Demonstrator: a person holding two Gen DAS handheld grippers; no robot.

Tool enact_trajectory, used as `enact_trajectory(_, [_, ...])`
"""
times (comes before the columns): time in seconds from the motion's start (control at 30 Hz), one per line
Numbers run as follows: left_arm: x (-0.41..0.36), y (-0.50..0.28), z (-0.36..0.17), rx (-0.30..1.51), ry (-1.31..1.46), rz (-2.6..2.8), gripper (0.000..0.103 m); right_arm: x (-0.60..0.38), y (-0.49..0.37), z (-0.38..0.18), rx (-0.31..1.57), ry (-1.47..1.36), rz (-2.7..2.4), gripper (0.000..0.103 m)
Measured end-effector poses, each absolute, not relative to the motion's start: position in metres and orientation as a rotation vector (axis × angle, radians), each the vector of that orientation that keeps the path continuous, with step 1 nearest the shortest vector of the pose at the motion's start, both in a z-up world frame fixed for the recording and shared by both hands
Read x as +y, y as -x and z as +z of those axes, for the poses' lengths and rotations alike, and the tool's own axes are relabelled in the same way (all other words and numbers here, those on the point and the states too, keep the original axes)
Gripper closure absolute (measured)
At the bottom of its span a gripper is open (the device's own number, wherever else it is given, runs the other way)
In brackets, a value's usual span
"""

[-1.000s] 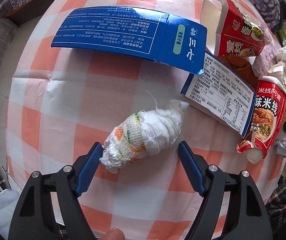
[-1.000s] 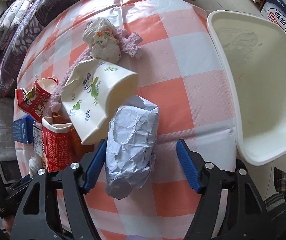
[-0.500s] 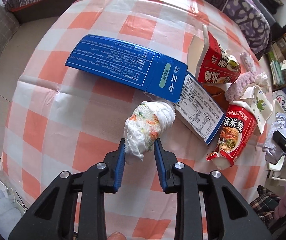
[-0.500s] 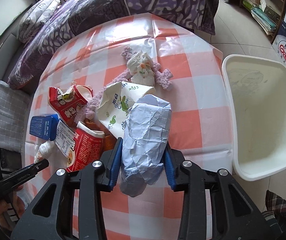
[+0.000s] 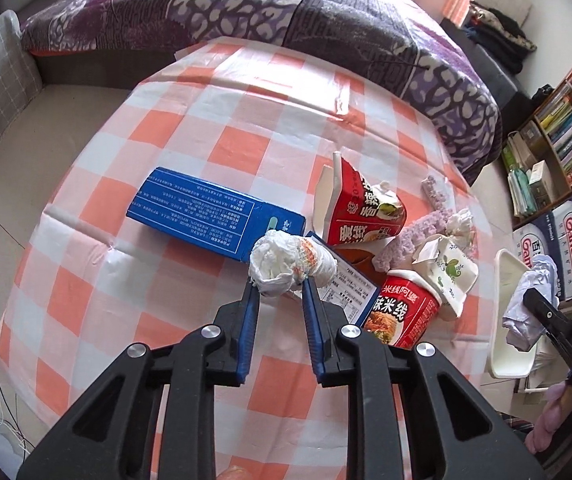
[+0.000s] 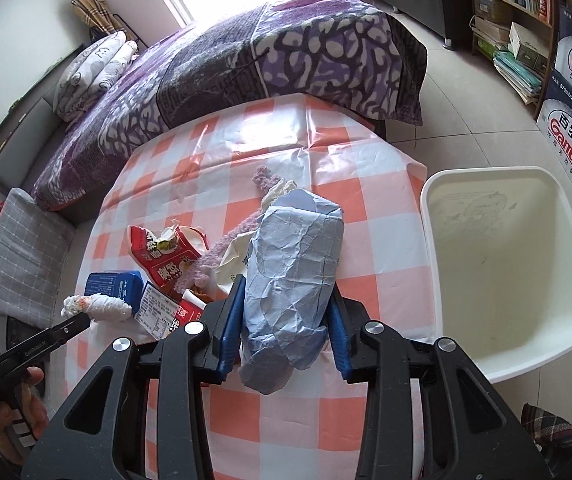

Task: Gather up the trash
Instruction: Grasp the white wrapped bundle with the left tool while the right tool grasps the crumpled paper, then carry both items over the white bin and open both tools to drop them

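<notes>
- Left gripper (image 5: pixel 279 295): clamped on crumpled white printed tissue wad (image 5: pixel 290 264), frame centre, lifted above checked tablecloth (image 5: pixel 166 128).
- Right gripper (image 6: pixel 286 316): clamped on crumpled pale-blue paper bundle (image 6: pixel 291 276), centre frame.
- White plastic bin (image 6: pixel 565 320), right of frame: advised to carry over rim before release.

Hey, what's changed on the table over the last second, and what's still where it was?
Both grippers closed and lifted. The left gripper clamped the white wadded wrapper, the right gripper the crumpled blue paper; both pieces now hang above the checked tablecloth. The blue carton, red noodle cups and white bin stayed put.
</notes>
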State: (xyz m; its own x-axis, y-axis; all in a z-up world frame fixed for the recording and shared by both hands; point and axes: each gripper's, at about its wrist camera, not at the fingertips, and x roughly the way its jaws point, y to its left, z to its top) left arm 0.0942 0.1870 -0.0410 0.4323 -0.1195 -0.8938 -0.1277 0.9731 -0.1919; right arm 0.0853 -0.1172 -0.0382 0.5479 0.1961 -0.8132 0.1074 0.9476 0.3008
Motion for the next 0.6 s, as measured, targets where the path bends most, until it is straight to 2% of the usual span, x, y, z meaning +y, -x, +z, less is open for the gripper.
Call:
enact_trajectory(0.37, [0.144, -0.091, -0.001, 0.963, 0.216, -0.063, 0.08, -0.152, -0.071, -0.011, 0.827, -0.298, -0.061, 0.067])
enact_trajectory(0.6, [0.1, -0.093, 0.006, 0.916, 0.193, -0.155, 0.08, -0.189, -0.06, -0.002, 0.76, -0.288, -0.168, 0.067])
